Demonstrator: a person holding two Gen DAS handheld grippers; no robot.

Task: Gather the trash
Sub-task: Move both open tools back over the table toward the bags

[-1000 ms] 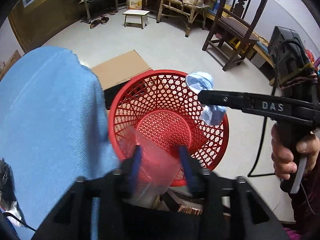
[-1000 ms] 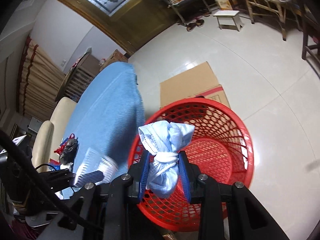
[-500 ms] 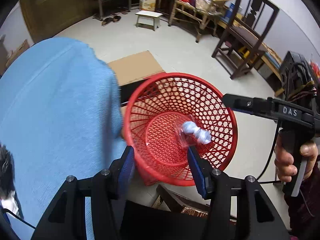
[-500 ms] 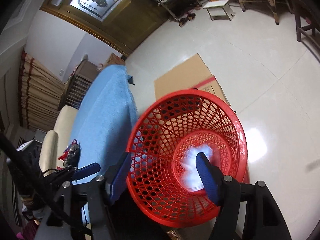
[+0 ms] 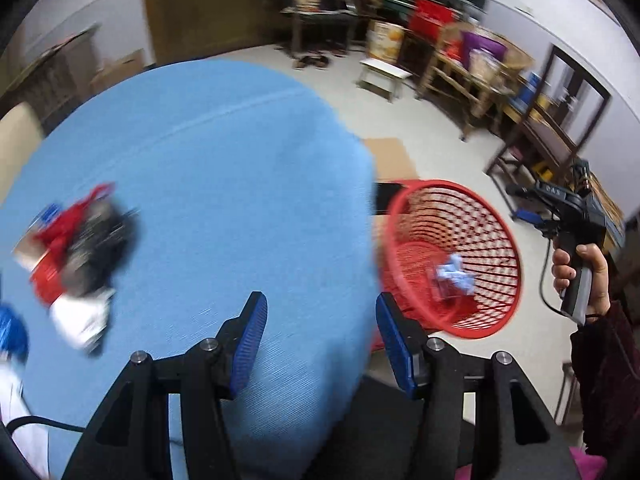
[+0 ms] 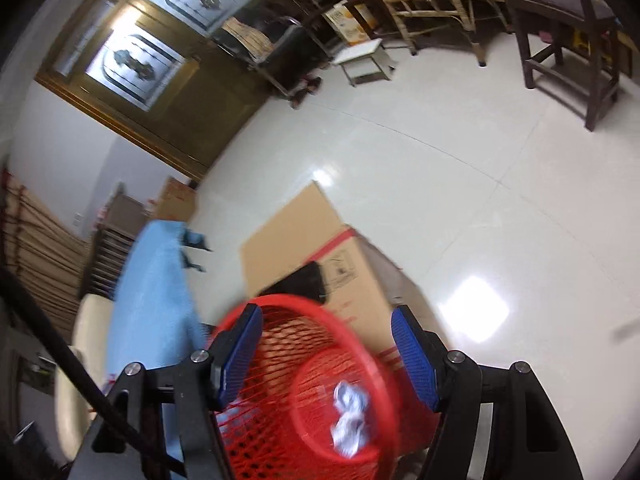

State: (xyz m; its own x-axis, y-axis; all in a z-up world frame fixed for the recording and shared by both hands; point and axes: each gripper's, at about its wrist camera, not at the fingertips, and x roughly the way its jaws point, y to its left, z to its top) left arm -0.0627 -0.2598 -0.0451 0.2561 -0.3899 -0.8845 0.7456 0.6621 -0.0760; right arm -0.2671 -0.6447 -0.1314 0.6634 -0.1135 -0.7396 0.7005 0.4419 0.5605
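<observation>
- Left gripper: blue-padded fingers spread wide, nothing between them; it hangs over the near edge of the blue tablecloth.
- Right gripper: blue-padded fingers spread wide, nothing held; it sits above the near rim of the red basket. In the left wrist view the same tool appears beyond the basket, gripped by the person's hand.
- Red basket: round openwork plastic, standing on the floor just beside the edge of the blue tablecloth; seen also from above.
- Crumpled pale-blue mask: lies on the bottom of the red basket, seen also from the side. A clear wrapper seems to lie touching it, though blur makes this uncertain.
- Blue tablecloth: covers a rounded table to the side of the basket; also visible at the basket's far side.
- Trash heap: red, black and white items, blurred, on the tablecloth well apart from the basket; individual pieces cannot be told.
- Cardboard box: flattened brown sheet with red tape, on the floor behind the basket, touching or nearly touching it.
- White stool: on the tiled floor far beyond the basket.
- Dark wooden chair: far beyond the basket, near the wall.
</observation>
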